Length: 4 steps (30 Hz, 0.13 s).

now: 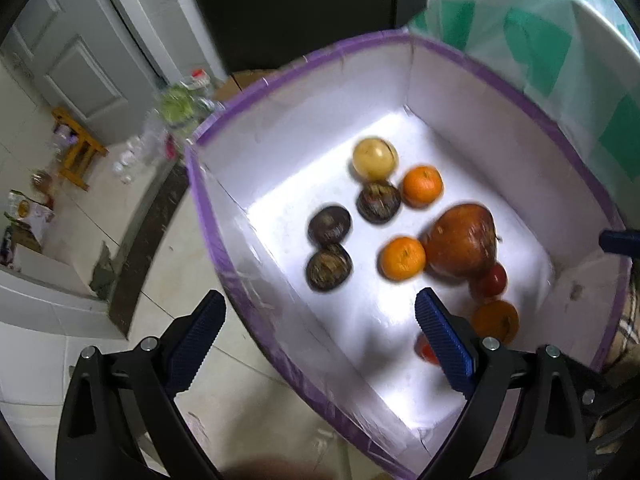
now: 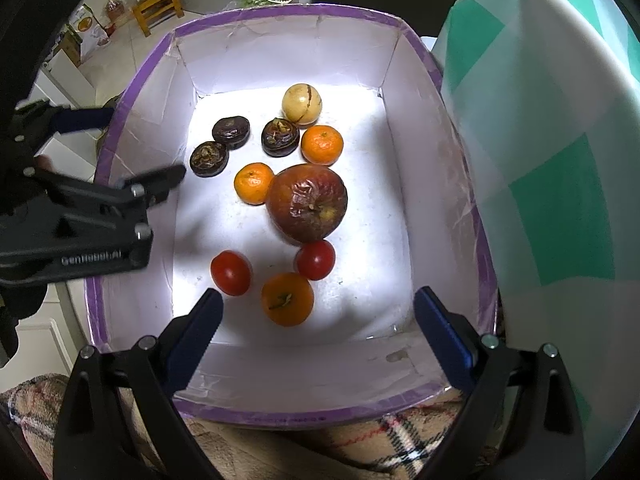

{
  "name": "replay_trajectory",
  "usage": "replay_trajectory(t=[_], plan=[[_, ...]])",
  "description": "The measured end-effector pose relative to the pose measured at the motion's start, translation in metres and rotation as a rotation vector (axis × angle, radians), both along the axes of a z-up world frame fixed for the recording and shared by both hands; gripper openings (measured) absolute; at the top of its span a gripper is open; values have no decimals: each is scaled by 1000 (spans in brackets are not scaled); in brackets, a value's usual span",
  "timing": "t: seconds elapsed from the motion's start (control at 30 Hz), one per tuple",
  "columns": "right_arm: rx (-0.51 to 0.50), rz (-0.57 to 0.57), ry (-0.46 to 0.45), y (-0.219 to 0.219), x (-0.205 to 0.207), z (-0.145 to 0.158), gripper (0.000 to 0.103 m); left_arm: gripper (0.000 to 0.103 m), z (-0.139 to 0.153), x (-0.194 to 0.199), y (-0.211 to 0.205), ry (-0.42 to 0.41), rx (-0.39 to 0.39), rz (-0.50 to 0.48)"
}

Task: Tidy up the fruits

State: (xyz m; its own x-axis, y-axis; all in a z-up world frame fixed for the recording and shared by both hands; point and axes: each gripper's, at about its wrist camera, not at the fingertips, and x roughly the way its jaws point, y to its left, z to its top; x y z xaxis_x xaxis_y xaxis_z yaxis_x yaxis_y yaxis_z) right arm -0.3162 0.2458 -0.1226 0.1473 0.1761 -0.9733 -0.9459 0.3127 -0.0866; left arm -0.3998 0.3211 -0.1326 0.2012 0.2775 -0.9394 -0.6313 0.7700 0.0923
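Fruit [image 2: 287, 299] is being framed just ahead of the spread, empty right gripper [image 2: 318, 312] inside the box [image 2: 280, 10], while the equally spread left gripper [image 1: 320, 316] is being held at the box's wall.

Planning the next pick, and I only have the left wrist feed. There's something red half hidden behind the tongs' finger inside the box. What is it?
Observer: A whole tomato, lying apart from the other tomato.
Operator: Are the right tongs busy?
Observer: No. The right tongs are open and empty, over the near end of the box.
Operator: The apple's blurred here. What condition is it in?
Observer: The apple has wrinkled skin around the stem.
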Motion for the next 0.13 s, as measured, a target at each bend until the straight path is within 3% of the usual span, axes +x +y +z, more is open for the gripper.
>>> replay_trajectory(t=[0.13], plan=[[2,9,0,-1,-2,1,97,93,-2,2,-6,21,20,-24]])
